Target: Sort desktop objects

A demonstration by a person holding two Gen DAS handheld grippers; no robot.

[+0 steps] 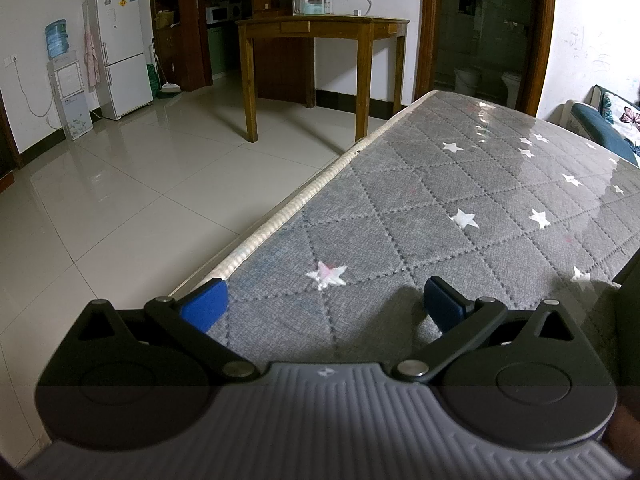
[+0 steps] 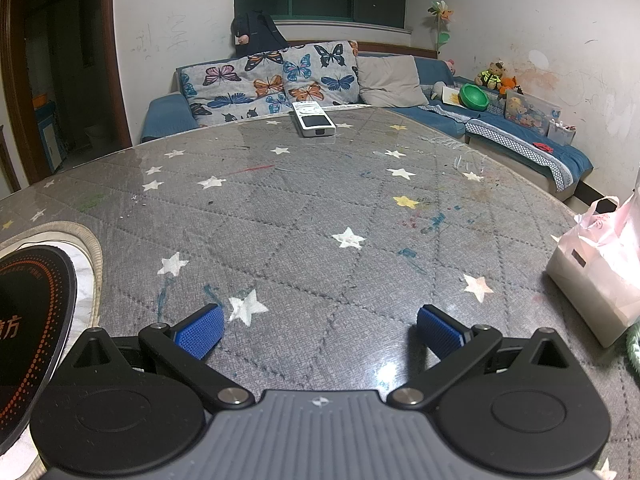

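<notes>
On the bench point(image 2: 304, 208), covered by a grey star-pattern cloth under a clear sheet, the sorting seems hardly begun. A white remote control point(image 2: 313, 119) lies at the far edge, well apart from the right gripper point(image 2: 320, 330), whose jaws are spread and hold nothing. A pink plastic bag point(image 2: 600, 264) stands at the right side, and a black round plate point(image 2: 32, 312) lies at the left. The left gripper point(image 1: 326, 306) hovers near the bench edge, jaws also spread and empty. Everything appears still left to do.
</notes>
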